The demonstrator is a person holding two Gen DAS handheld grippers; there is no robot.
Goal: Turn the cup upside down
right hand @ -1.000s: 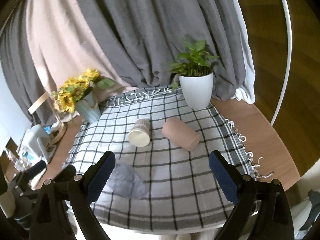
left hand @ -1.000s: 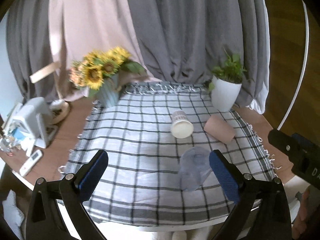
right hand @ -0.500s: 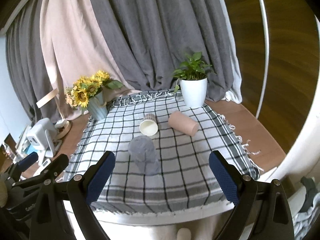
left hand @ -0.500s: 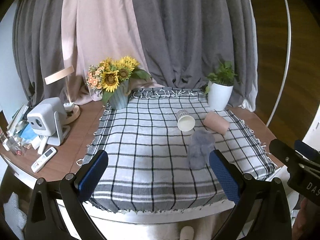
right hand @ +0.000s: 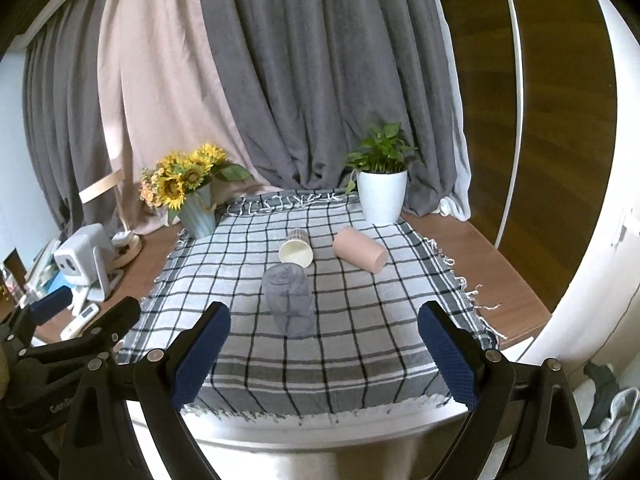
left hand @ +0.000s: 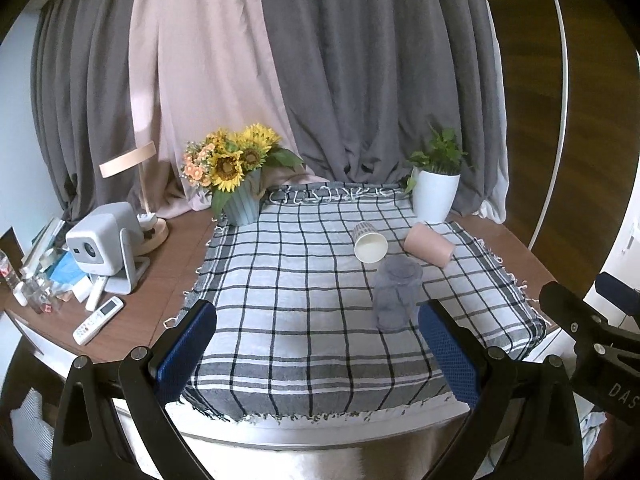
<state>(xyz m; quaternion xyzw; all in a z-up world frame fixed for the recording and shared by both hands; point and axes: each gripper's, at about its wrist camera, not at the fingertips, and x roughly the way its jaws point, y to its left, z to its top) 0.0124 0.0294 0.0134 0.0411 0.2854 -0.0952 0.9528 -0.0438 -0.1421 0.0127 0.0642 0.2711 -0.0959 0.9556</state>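
Note:
Three cups lie on their sides on the checked cloth (left hand: 304, 312). A translucent grey cup (left hand: 396, 294) is nearest, also in the right wrist view (right hand: 289, 300). A white paper cup (left hand: 369, 242) (right hand: 297, 249) lies behind it, mouth toward me. A pink cup (left hand: 428, 244) (right hand: 360, 249) lies to the right. My left gripper (left hand: 318, 354) is open and empty, back off the table's front edge. My right gripper (right hand: 326, 354) is open and empty, likewise held back from the table.
A sunflower vase (left hand: 240, 200) stands at the back left and a white potted plant (left hand: 436, 196) at the back right. A projector (left hand: 106, 246), a lamp and a remote (left hand: 98, 320) sit on the wooden table to the left. Curtains hang behind.
Both grippers have pulled back and up from the table, so the cups look smaller and farther. The cups have not moved. Both jaws stay open.

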